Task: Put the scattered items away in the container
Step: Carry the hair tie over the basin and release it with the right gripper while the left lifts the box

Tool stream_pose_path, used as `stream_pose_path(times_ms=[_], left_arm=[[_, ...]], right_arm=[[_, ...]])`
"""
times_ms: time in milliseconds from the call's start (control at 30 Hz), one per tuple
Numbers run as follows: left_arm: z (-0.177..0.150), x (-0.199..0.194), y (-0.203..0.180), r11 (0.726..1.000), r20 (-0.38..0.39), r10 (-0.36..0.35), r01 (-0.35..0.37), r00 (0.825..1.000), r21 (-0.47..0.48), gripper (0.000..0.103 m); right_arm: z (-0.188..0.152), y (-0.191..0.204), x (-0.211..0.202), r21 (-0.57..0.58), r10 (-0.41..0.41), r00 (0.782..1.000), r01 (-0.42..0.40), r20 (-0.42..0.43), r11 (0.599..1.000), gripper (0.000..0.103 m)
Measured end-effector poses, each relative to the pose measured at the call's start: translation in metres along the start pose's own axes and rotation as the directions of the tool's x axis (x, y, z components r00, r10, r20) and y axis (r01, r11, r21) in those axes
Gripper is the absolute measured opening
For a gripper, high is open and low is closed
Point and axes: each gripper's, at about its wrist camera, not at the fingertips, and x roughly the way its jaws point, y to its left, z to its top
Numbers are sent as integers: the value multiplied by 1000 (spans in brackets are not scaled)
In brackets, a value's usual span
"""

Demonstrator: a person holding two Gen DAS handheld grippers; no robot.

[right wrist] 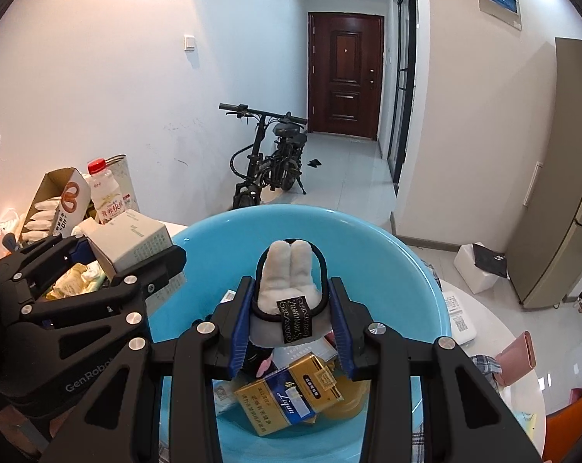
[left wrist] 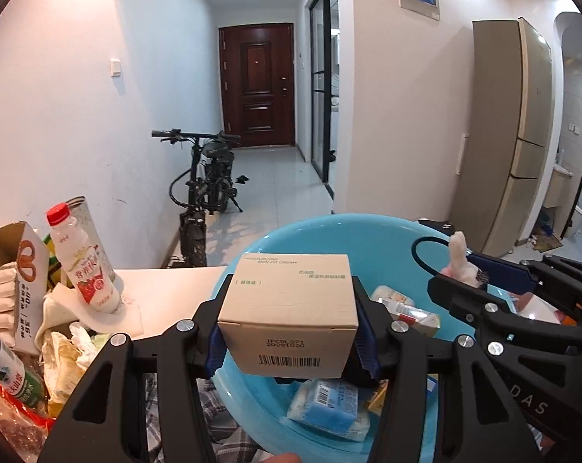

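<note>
Glossy plastic basin (right wrist: 387,254), matt cardboard box (left wrist: 291,308)

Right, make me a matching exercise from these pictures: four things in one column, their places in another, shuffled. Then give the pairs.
Things:
1. cream box
2. bunny hair tie
3. gold cigarette pack
4. red-capped milk bottle

Places:
A. lying in the blue basin
B. held by the right gripper
C. standing among clutter left of the basin
D. held by the left gripper

Pairs: 1-D, 2-B, 3-A, 4-C
</note>
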Motion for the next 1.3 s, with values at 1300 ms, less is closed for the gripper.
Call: stream_pose_path(times_ms=[1300], left_arm=[[1, -1, 0, 999, 21, 33, -33, 999, 10, 53]], right_arm=[[-7, -6, -4, -1, -57, 998, 57, 12, 998, 40]])
